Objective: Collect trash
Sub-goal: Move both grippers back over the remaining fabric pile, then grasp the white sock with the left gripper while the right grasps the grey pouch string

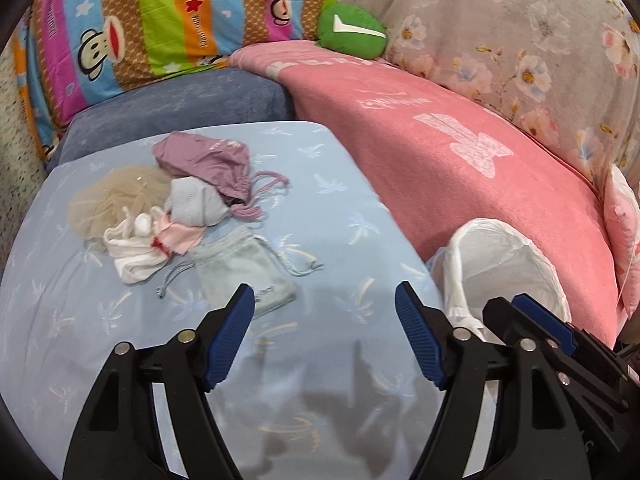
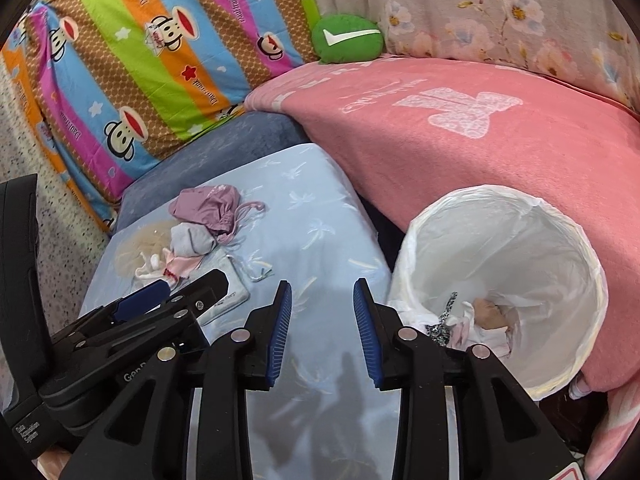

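A pile of trash lies on the light blue cushion (image 1: 328, 208): a mauve drawstring pouch (image 1: 204, 160), a beige mesh puff (image 1: 108, 200), white and pink cloth scraps (image 1: 140, 248) and a grey drawstring pouch (image 1: 244, 272). The pile also shows in the right wrist view (image 2: 192, 240). My left gripper (image 1: 325, 304) is open and empty, just in front of the grey pouch. My right gripper (image 2: 322, 300) is open and empty over the cushion, left of the white-lined trash bin (image 2: 500, 280), which holds some scraps (image 2: 480, 320).
A pink blanket (image 1: 460, 160) lies to the right, behind the bin (image 1: 504, 268). A striped monkey-print pillow (image 1: 160, 20), a green round cushion (image 1: 352, 30) and a floral cover (image 1: 520, 40) line the back. The left gripper's body (image 2: 140, 320) shows at the left of the right wrist view.
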{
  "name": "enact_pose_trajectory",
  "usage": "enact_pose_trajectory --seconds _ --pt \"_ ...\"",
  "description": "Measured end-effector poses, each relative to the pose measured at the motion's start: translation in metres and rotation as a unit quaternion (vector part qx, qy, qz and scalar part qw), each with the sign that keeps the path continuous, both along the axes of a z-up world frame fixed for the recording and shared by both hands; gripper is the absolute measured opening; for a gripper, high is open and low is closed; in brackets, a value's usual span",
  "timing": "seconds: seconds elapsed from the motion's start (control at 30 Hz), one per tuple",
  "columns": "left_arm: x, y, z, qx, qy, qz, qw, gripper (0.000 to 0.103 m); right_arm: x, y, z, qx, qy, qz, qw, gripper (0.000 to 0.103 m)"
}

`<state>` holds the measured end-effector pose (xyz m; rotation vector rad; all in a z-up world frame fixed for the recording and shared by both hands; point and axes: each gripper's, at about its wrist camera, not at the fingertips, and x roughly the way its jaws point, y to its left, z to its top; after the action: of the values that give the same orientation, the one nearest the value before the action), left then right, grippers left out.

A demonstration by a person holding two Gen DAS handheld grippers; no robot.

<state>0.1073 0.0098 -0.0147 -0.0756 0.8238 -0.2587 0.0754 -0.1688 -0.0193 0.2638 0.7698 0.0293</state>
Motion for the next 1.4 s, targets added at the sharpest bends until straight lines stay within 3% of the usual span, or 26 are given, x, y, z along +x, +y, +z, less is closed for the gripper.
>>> enact_pose_trajectory --seconds 0.83,1.27,1.4 --pt "0.048 0.141 -0.050 0.025 0.041 0.129 0.9905 0.070 0.078 0.106 -0.053 -0.015 0.065 0.086 0.994 0.049" --pt "0.085 0.155 -0.071 0.022 0.057 0.131 0.9895 0.070 0.136 0.123 -0.076 -0.022 0.084 0.082 0.993 0.049" --pt "0.089 0.152 -0.077 0.013 0.065 0.121 0.9905 0.059 0.141 0.128 -0.090 -0.022 0.101 0.085 0.991 0.049"
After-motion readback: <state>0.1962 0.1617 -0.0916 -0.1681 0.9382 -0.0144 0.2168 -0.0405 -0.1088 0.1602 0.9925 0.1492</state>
